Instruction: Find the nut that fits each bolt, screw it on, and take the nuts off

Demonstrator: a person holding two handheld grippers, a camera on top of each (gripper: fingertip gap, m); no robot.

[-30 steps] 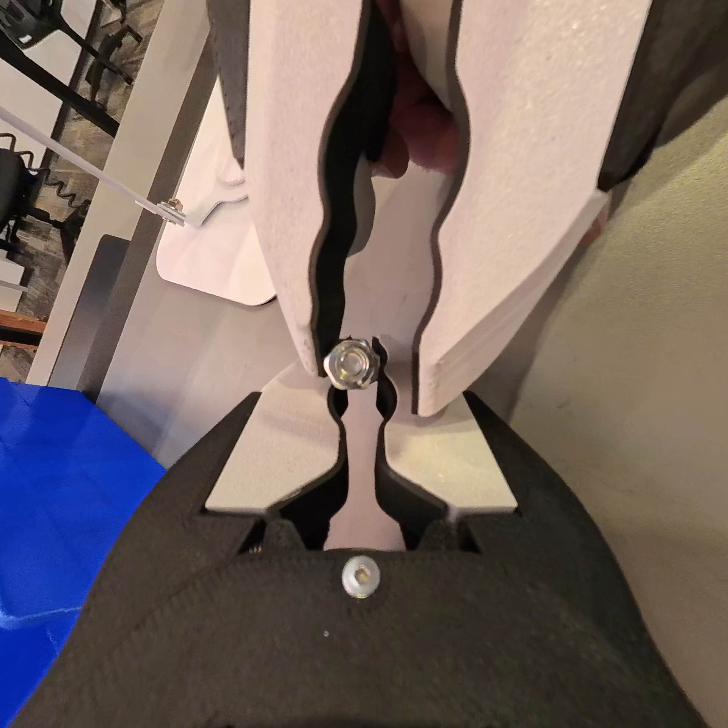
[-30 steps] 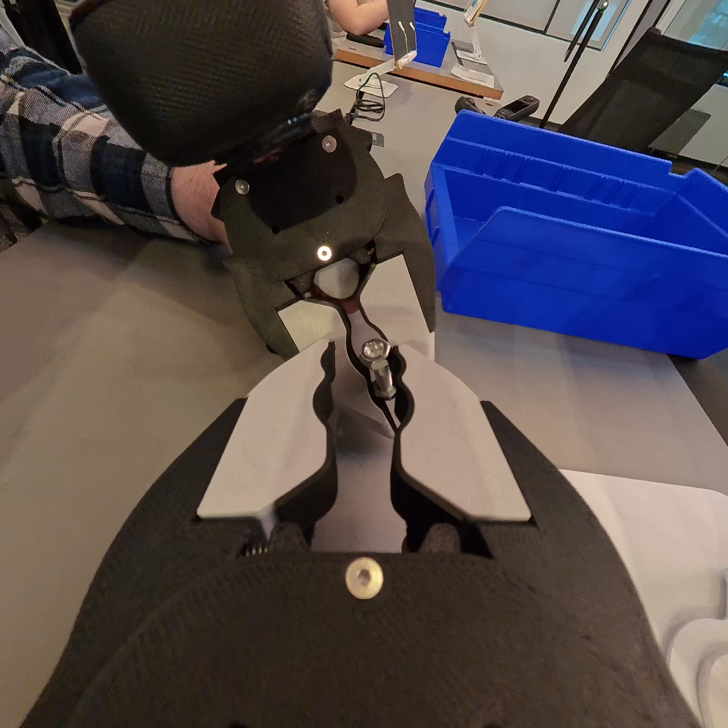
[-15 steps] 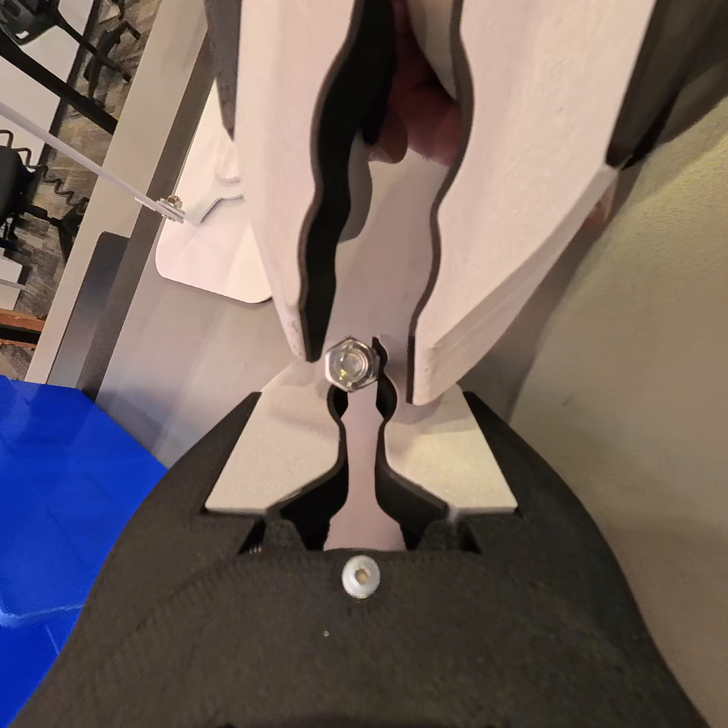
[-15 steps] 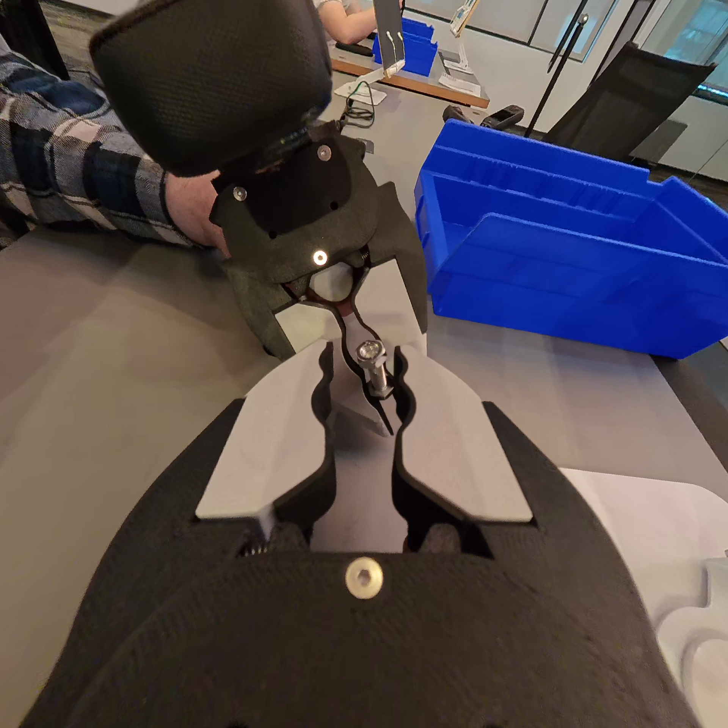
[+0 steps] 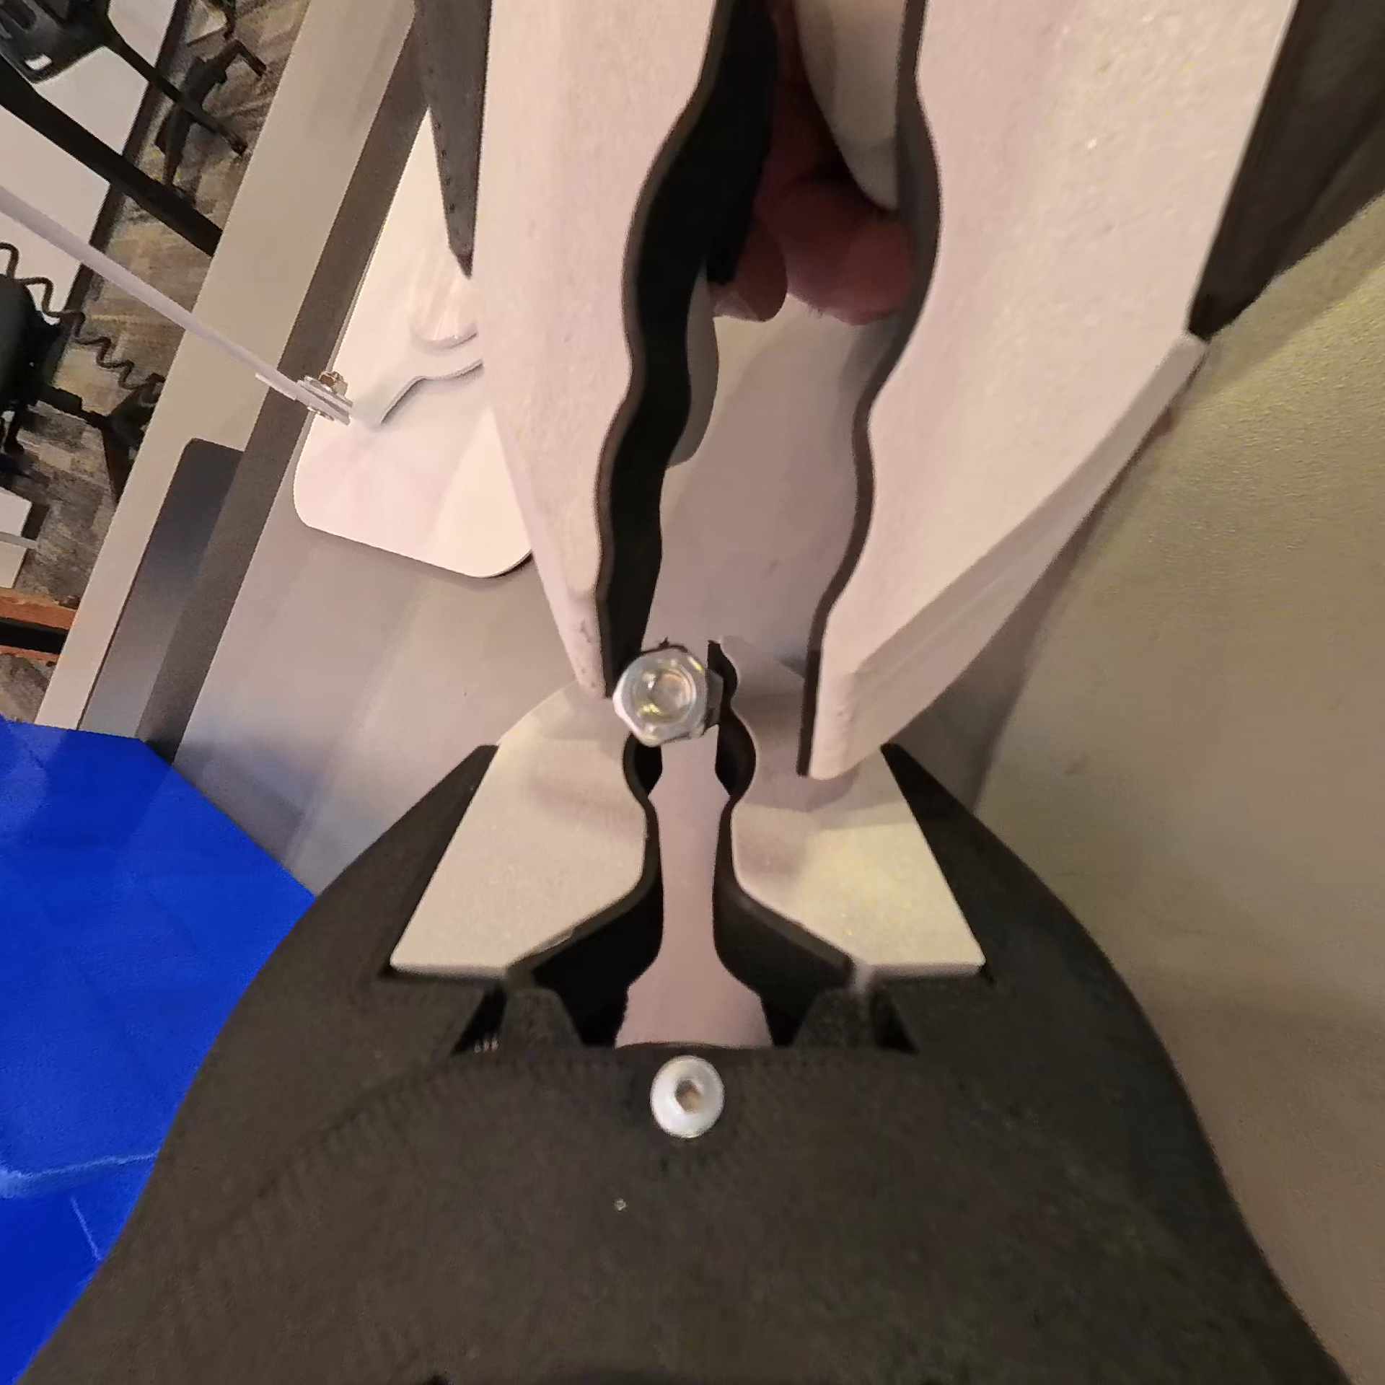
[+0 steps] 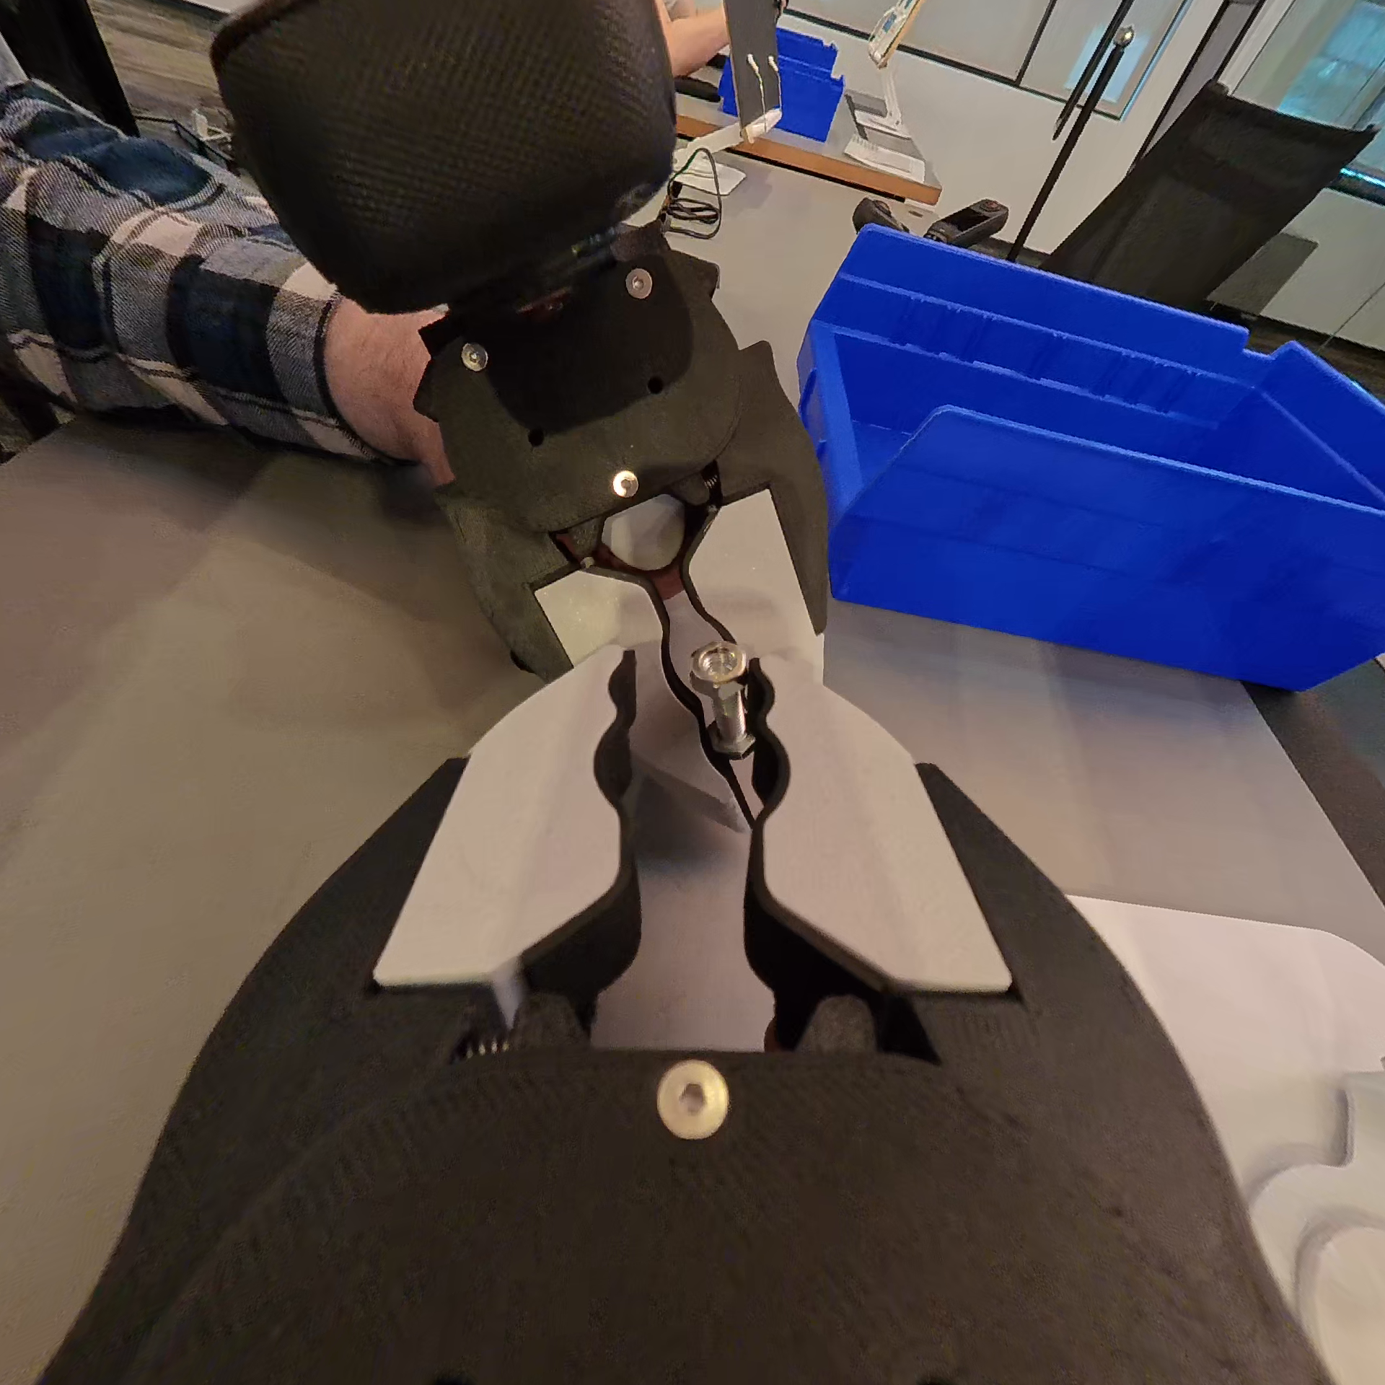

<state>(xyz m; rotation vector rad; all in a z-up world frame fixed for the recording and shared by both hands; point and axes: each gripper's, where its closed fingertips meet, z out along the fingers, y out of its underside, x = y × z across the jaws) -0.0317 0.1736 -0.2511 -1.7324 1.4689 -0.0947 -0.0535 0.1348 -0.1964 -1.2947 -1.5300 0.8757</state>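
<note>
Gripping a steel bolt [image 6: 733, 723] in the left gripper's [image 5: 678, 701] clenched jaws; nut [image 6: 716, 667] seated near its tip; right gripper [image 6: 689, 689] jaws released around it; unscrewing apparently pending.

Showing two claws [image 6: 689, 719] [image 6: 693, 614], one bolt [image 6: 731, 723] and one nut [image 6: 716, 667] on it. Also showing one blue bin [image 6: 1124, 510] nearby, another blue bin [image 6: 794, 90] far behind, and one white tray [image 6: 1274, 1049].

Left gripper [image 6: 719, 719] clamping bolt [image 6: 733, 723], nut [image 6: 716, 667], blue bin [image 6: 1087, 480]
</note>
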